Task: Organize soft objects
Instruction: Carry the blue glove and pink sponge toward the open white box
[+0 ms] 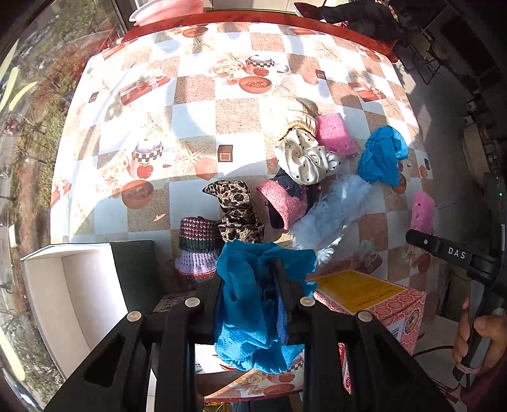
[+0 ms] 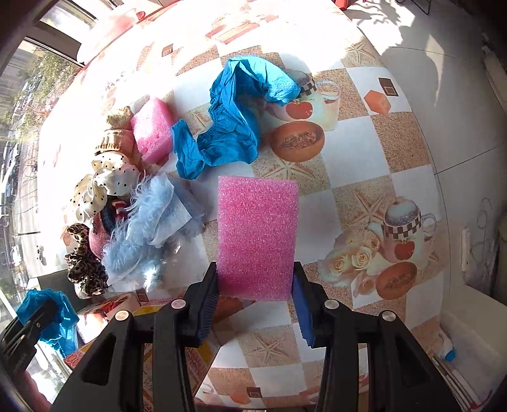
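Observation:
My left gripper [image 1: 250, 285] is shut on a blue cloth [image 1: 253, 304] and holds it above the near table edge; it also shows in the right wrist view [image 2: 47, 313]. My right gripper [image 2: 255, 294] is shut on a pink sponge [image 2: 258, 234], held upright above the table; the sponge also shows in the left wrist view [image 1: 421, 212]. On the table lie a second blue cloth [image 2: 228, 126], a second pink sponge [image 2: 152, 128], a cream dotted scrunchie [image 1: 304, 158], a leopard scrunchie [image 1: 237, 209], a pale blue fuzzy piece [image 2: 145, 228] and a knitted striped piece [image 1: 198, 250].
An open white box [image 1: 73, 301] with a dark lid stands at the near left. A patterned pink carton [image 1: 370, 298] with a yellow label stands at the near right. A pink basin [image 1: 168, 11] sits at the far edge. The tablecloth [image 1: 196, 117] is checkered.

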Demonstrator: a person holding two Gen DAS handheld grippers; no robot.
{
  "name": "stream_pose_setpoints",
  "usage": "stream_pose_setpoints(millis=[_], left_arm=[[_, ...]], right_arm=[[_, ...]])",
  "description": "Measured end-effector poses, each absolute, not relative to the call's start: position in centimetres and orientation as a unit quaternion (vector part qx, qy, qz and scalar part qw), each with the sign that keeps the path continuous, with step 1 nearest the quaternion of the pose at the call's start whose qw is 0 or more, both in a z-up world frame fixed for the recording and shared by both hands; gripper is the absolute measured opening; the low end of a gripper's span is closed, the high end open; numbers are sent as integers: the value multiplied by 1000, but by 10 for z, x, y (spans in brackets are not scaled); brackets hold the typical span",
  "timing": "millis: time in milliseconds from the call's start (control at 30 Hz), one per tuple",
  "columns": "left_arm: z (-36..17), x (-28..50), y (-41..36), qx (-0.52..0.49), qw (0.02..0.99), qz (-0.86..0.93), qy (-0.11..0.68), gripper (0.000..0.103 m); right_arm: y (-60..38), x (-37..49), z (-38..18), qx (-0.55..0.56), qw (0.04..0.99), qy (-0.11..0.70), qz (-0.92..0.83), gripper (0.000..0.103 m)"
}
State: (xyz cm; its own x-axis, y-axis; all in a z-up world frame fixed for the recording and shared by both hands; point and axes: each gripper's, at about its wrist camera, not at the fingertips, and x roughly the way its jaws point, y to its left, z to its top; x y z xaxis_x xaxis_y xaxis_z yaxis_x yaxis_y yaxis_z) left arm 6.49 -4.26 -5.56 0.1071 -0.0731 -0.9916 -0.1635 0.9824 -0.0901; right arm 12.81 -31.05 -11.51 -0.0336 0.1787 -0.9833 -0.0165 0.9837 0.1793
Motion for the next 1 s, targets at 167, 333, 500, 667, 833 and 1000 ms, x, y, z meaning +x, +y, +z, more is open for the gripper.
stream_pose_setpoints(millis=[167,333,500,667,833,1000], left_arm=[[-36,80,-64,-69,762,15,644,28],[-17,87,-101,-24,783,-13,621,28],[-3,85,-141,13,793,-51,606,28],[9,79,-183,45,801,-94,589,28],[17,72,-220,64,803,-127,579,28],[18,60,-248,80,794,-155,582,28]], right_arm=[[-314,121,-88,50,710,698,76,45],[-305,117,-73,47,723,686,75,45],[-323,102,-59,46,731,677,73,45],[-338,88,-56,45,738,669,68,45],[-356,77,-45,43,747,661,64,45],[-372,65,-36,41,752,654,66,45]])
